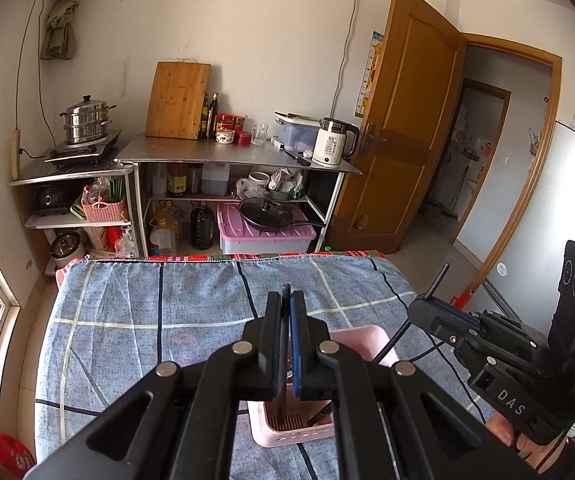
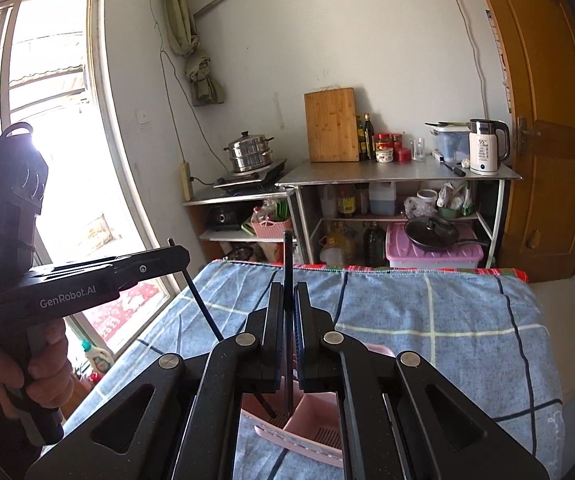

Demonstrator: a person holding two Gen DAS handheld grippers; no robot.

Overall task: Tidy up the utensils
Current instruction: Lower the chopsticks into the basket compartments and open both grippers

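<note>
Pink plastic makes the utensil holder (image 1: 293, 432), a small basket with a slotted floor, and it stands near the front edge of the table, about in the middle, right under both tools. Each tool grasps one black chopstick. The left gripper (image 1: 287, 300) has its jaws pressed together on a chopstick (image 1: 284, 360) that hangs nearly upright, with its lower tip down at the slotted floor of the holder. The right gripper (image 2: 288, 292) is clamped the same way on its own chopstick (image 2: 288, 320), which sticks up above the fingers and goes down into the holder (image 2: 311, 412) too. Another dark utensil (image 1: 319, 416) already leans inside.

I think the sticks are held vertical and in the middle of their length so they can slide straight into the compartment without catching the rim — the last part of placing them, by my judgement. If one lets go too high, the stick may bounce or tip the light basket.

A blue checked cloth (image 1: 147, 308) covers the table, with a red plaid strip along the far edge. Beyond it stand a metal shelf (image 1: 239, 156) with a cutting board (image 1: 178, 100), a white kettle (image 1: 333, 142) and a steamer pot (image 1: 86, 120) — and an open wooden door (image 1: 399, 120) on the right
</note>
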